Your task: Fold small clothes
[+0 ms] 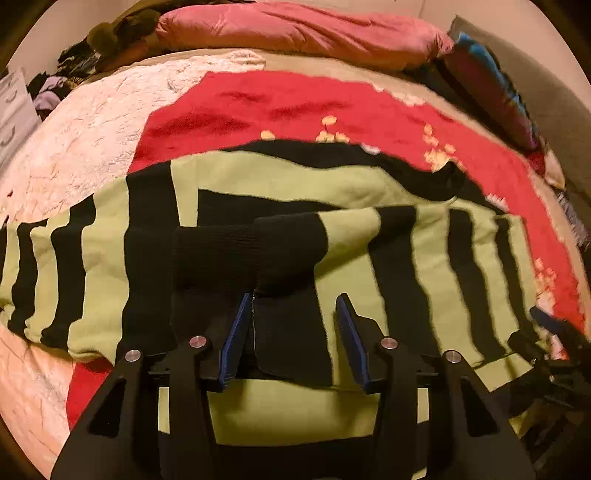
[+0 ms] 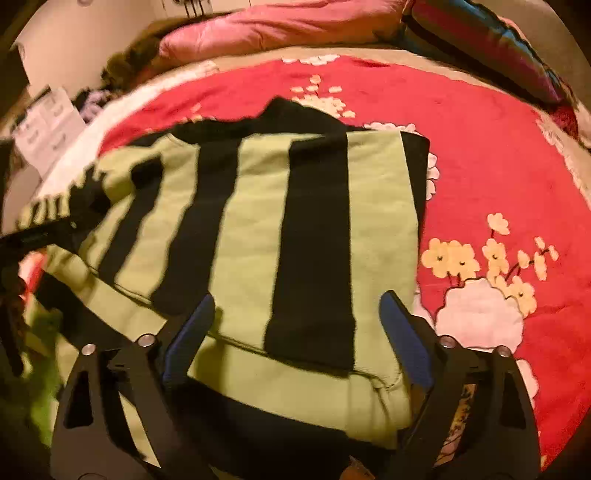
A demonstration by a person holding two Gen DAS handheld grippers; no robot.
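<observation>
A green and black striped sweater (image 1: 258, 177) lies spread on a red floral blanket on a bed; it also shows in the right wrist view (image 2: 251, 221). One sleeve with a black cuff (image 1: 251, 251) is folded across its body. My left gripper (image 1: 293, 306) is open just above the sweater, its blue pads on either side of a black stripe near the cuff. My right gripper (image 2: 297, 302) is open wide over the sweater's right part, holding nothing. The right gripper also shows at the right edge of the left wrist view (image 1: 554, 332).
The red floral blanket (image 2: 498, 166) covers the bed, with a white fuzzy blanket (image 1: 92, 129) to the left. A pink pillow (image 1: 295, 29) and a dark striped pillow (image 1: 491, 81) lie at the head. A clothes pile (image 1: 55, 85) and white drawers (image 1: 11, 110) stand at far left.
</observation>
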